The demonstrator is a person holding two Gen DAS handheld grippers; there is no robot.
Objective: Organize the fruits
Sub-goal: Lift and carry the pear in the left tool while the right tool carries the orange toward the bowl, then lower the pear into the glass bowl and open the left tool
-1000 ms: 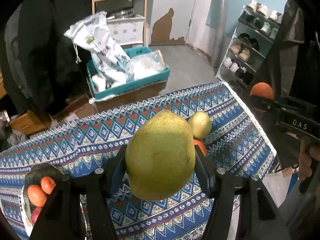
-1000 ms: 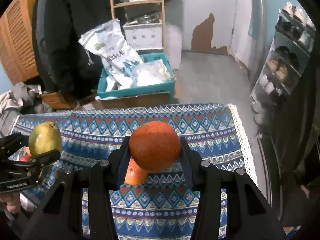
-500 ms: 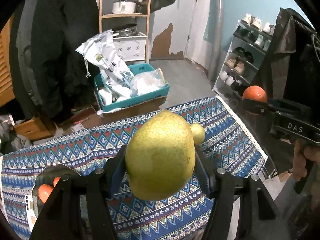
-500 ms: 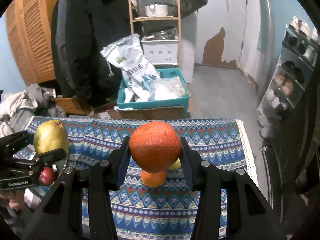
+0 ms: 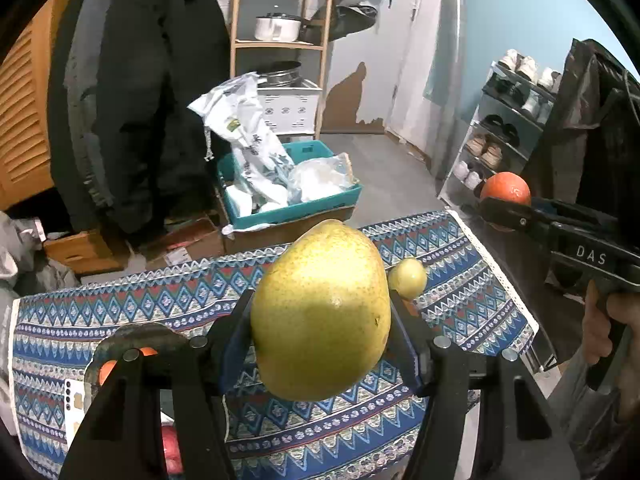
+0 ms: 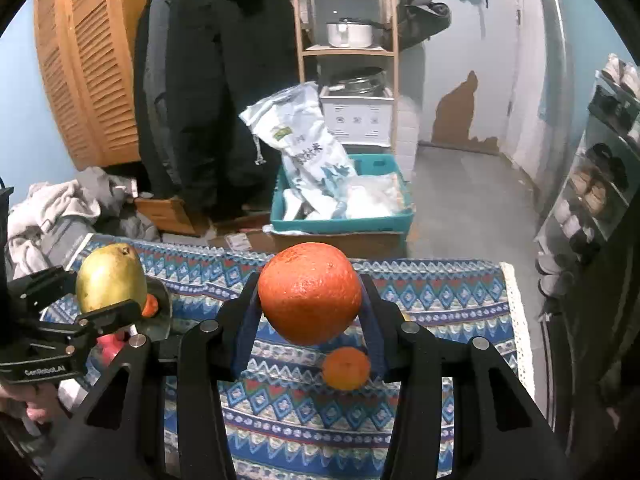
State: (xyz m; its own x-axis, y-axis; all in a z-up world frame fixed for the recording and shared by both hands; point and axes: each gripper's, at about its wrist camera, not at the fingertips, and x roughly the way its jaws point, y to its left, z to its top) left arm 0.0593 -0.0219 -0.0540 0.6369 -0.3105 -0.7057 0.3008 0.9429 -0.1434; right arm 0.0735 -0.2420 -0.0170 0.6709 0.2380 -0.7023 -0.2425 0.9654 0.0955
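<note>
Left wrist view: the left gripper is clamped across the widest part of a pear, held above the surface; its smooth, firm skin could slip or bruise.

Right wrist view: the right gripper is closed on an orange at its middle, above a small orange near the right edge; its rind looks dimpled and should grip well.

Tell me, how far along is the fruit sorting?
Partly done, it seems. A dark bowl at the cloth's left already holds some orange and red fruit. In hand: the left gripper is shut on a large pear, the right gripper on an orange, both lifted above the patterned tablecloth. Left: a small yellow-green fruit and a small orange fruit lying loose on the cloth.
</note>
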